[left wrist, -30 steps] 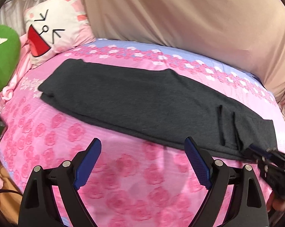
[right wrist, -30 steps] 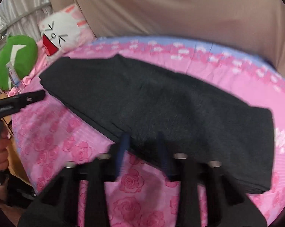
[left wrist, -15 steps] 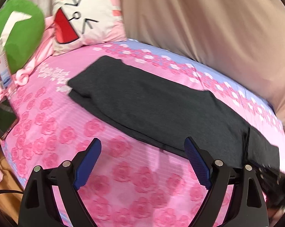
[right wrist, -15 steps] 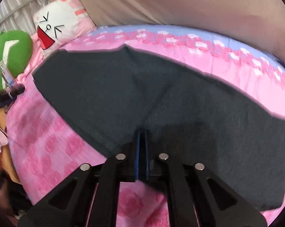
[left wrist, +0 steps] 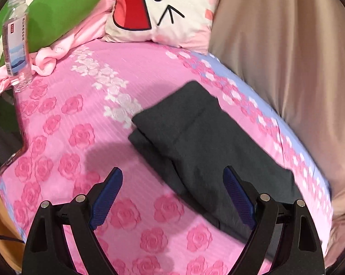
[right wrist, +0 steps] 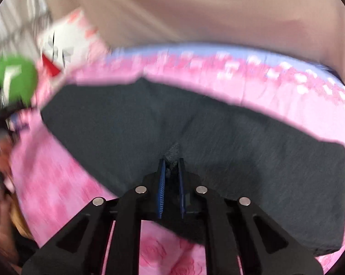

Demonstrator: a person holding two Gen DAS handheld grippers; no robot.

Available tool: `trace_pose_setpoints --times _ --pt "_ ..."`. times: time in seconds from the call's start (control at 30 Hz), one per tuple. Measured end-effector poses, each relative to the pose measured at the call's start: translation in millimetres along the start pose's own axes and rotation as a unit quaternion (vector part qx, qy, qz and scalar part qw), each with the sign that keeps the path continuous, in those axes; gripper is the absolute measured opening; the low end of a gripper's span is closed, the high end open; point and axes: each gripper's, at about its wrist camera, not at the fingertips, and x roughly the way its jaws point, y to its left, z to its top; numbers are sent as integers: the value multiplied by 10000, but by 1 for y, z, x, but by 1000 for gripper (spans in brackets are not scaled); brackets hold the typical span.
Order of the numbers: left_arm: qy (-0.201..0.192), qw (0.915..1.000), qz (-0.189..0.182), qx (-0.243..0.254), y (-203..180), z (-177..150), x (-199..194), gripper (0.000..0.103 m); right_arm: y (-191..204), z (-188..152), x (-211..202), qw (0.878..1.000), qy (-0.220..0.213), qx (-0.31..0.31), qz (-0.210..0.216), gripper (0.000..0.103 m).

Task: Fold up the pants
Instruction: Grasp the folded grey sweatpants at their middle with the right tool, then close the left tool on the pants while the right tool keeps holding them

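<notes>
The bed [left wrist: 64, 123] under me wears a pink rose sheet. The dark grey pants [left wrist: 195, 142] lie across it, toward its far right side. My right gripper [right wrist: 171, 167] jaws are clenched on the pants' near edge; my left gripper [left wrist: 172, 183] hovers above, jaws released.

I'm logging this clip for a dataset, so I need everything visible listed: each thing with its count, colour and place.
pants: one, dark grey, lying lengthwise on the bed, one edge pinched.
bedsheet: one, pink with rose print, blue-and-white border at the far side.
cartoon pillow: one, white and pink with a red mouth, head of the bed.
green cushion: one, green, beside the pillow.
water bottle: one, clear with a blue label, upright at the bed's edge.
beige fabric: tan, behind the bed.
left gripper: black, blue pads, open above the sheet.
right gripper: black, blue pads, shut on the pants.
</notes>
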Motion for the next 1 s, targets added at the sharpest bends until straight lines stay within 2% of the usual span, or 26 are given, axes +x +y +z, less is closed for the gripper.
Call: trace_pose_setpoints --times 0.1,0.13,0.17,0.23,0.27,0.3,0.33,0.4,0.47,0.5,0.53,0.57,0.6,0.67,0.73,0.83,0.9,0.93,0.97,1.0 --pt "-6 10000 -25 -7 -1 5 3 87 16 23 -4 9992 -266 -19 292 9" --pt "-1 10000 -1 18 -3 7 7 87 23 24 6 9991 -158 -69 399 9" --pt "38 10000 50 28 -4 7 12 87 28 22 26 9988 133 -160 439 9" --pt "150 9999 46 -48 -3 8 20 87 31 3 61 9969 687 -331 177 14" --pt "254 9996 23 -128 -1 9 26 87 28 -9 68 9963 797 -255 215 15" --pt "364 9990 -43 -272 3 10 32 87 26 -13 60 9977 603 -145 261 18" --pt "423 9984 -98 -360 6 10 36 87 24 -15 53 9979 592 -67 251 21" --pt "615 9964 -155 -554 11 11 47 87 12 -14 25 9991 329 127 232 22" --pt "501 9973 -86 -527 7 16 52 89 -16 -11 -15 9988 -10 484 80 25" --pt "507 9974 -52 -516 4 17 55 90 -33 -10 -31 9976 -159 678 -47 30" --pt "473 9976 -28 -498 1 19 58 91 -55 -12 -50 9949 -327 921 -266 42" --pt "419 9979 19 -504 -2 20 62 92 -79 -17 -68 9905 -442 1172 -567 49" --pt "334 9981 94 -504 -4 21 64 92 -99 -25 -82 9854 -481 1408 -825 60" --pt "251 9987 147 -427 -9 22 68 91 -131 -42 -94 9770 -429 1820 -1022 63" --pt "207 9990 186 -342 -13 23 70 90 -162 -65 -96 9662 -250 2418 -858 63" --pt "141 9988 122 -451 -10 23 69 84 -176 -87 -80 9577 -62 2861 -321 63" --pt "163 9986 144 -478 -8 25 68 77 -171 -88 -72 9595 -181 2802 -240 64" --pt "176 9986 193 -464 -7 26 67 64 -168 -85 -68 9618 -171 2726 -187 52" --pt "180 9985 221 -467 -6 26 66 32 -165 -83 -61 9624 -117 2713 -82 40" --pt "307 9982 45 -517 -4 27 69 22 -163 -80 -56 9636 -80 2672 -35 19"
